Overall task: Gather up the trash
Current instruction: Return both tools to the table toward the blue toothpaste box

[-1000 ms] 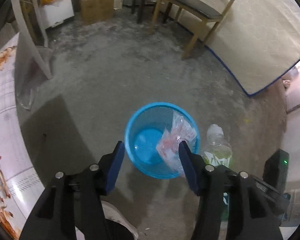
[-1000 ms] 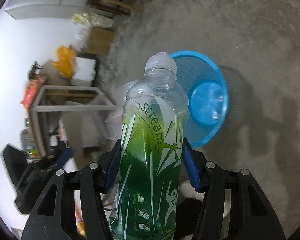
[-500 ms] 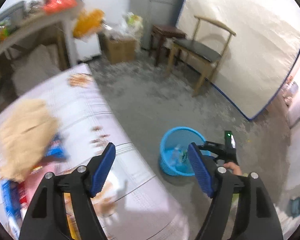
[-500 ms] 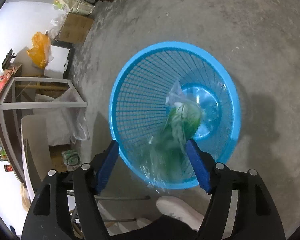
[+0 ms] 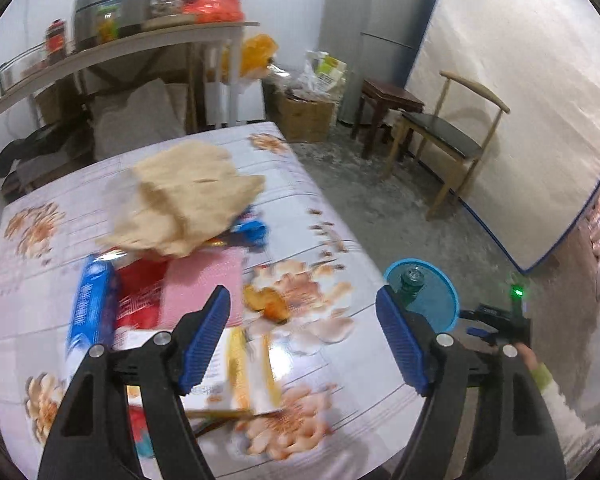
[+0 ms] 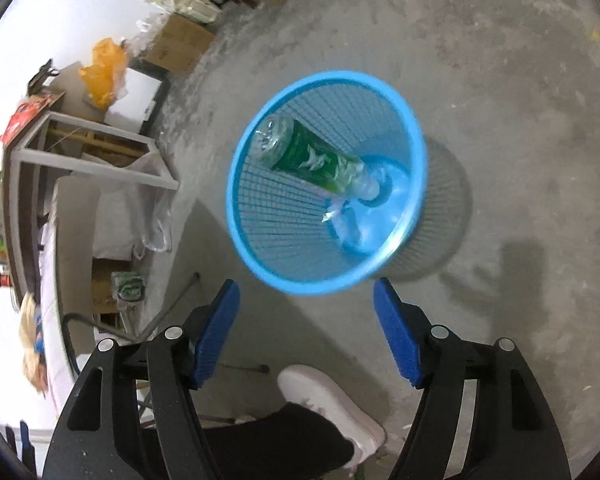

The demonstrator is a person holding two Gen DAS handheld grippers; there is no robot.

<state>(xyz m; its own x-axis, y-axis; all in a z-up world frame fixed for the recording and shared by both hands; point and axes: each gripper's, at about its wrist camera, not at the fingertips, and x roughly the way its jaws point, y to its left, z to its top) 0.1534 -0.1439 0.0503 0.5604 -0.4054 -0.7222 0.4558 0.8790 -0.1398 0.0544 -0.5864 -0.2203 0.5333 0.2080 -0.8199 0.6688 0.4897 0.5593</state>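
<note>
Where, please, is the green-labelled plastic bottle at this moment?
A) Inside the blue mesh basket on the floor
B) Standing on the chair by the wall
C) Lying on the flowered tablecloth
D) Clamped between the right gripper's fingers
A: the right wrist view shows the bottle leaning inside the blue basket on the concrete floor, while the right gripper stands open and empty above it.

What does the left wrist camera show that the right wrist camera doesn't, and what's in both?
Only the left wrist view shows the tabletop close up, with the brown paper bag, blue wrapper, pink cloth, and the chair. Only the right wrist view looks down into the basket, showing the clear wrapper under the bottle, plus a white shoe. Both show the blue basket with the green bottle in it, the cardboard box and the orange bag. The left gripper and right gripper both stand open and empty.
</note>
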